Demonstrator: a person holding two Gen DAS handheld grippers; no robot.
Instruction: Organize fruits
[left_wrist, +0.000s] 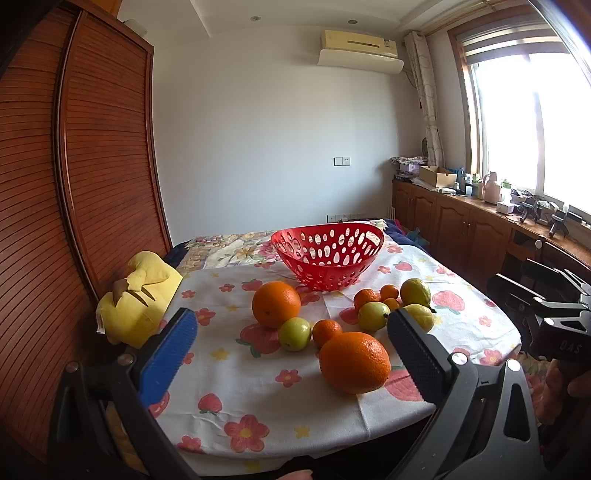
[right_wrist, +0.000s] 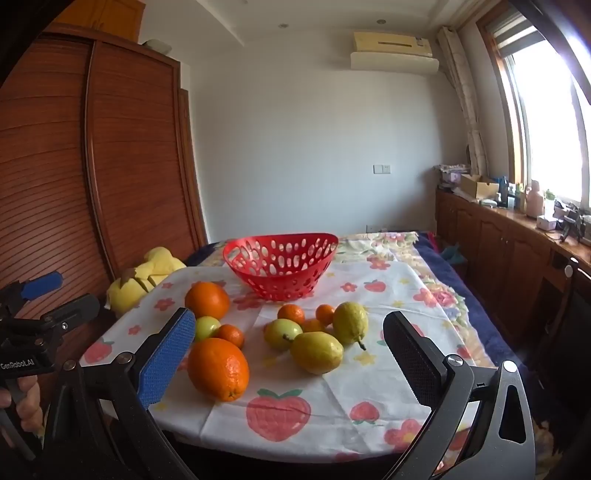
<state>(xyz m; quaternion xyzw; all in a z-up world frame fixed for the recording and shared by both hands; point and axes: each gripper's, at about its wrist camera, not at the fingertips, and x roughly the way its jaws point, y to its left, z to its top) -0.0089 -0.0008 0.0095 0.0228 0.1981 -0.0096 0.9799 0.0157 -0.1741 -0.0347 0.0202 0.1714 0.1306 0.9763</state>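
Bedroom, white wall, slatted wooden wardrobe (left_wrist: 74, 166) at left. Strawberry-print white cloth (left_wrist: 258, 387) covers table. Red perforated plastic basket (left_wrist: 327, 254) empty at far side – oranges, small tangerines, green and yellow fruits loose in front. Large near orange (left_wrist: 354, 362) between left gripper (left_wrist: 291, 325) fingers, untouched. Left gripper, right gripper (right_wrist: 290, 326) – jaws wide apart, holding nothing.

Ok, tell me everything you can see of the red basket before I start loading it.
The red basket looks like glossy plastic, oval, with walls flaring up to a wavy rim and pierced by oval holes. It stands upright at the far side of the fruit, on the flowered tablecloth. It looks empty; no fruit or gripper touches it.
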